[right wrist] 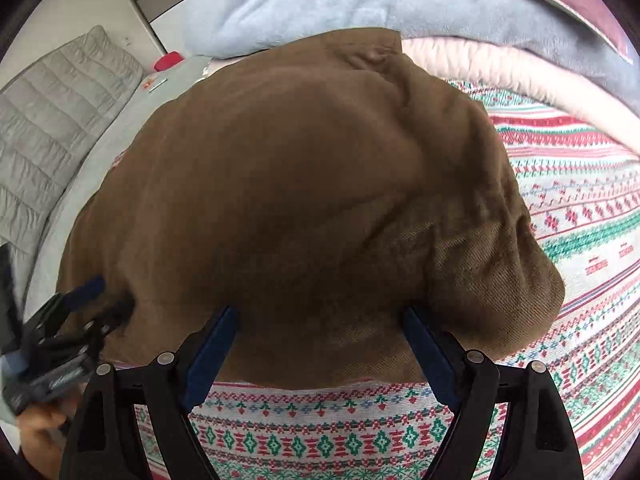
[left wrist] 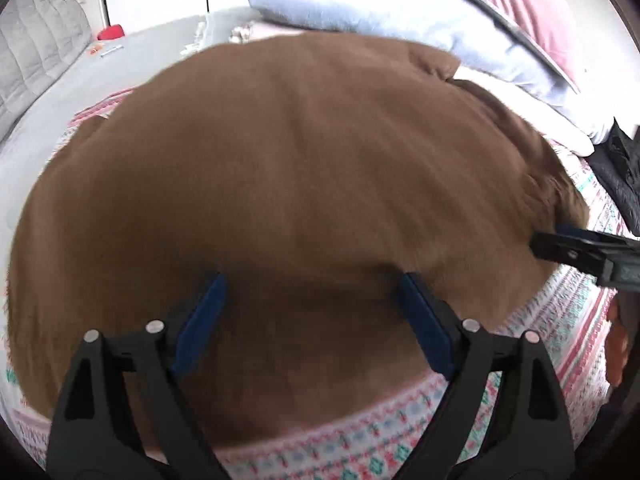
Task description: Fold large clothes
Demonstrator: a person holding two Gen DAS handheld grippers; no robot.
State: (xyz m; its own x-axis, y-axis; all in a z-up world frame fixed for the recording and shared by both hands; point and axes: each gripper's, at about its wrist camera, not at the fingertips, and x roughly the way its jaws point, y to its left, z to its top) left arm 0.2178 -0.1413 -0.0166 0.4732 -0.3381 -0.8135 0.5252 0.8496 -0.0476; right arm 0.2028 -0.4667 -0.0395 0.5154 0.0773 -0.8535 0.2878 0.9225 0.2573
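The brown garment lies spread on the patterned bedspread on the bed, a broad folded slab with its near edge running left to right just ahead of both tools, and its long side seems to run the same way, though the fisheye bend makes that hard to swear to; on the left, the left tool hangs over that near edge, tilted down at the cloth, its blue pads spread wide with only flat fabric beneath the gap and nothing pinched, so it holds nothing; whether the tips brush the cloth I cannot tell, since the picture there is smeared; moving right, the right tool stands likewise over the near edge, close to the garment's rumpled right end, jaws wide apart and empty, the cloth lying loose between them but not gripped; each tool shows at the edge of the other's view, so they sit side by side along the same hem, the left nearer the smooth left stretch and the right nearer the bunched corner; beyond the garment a pale blue blanket is heaped against the far side; my guess is that the next fold depends on both tools taking that near edge and carrying it away from the person.
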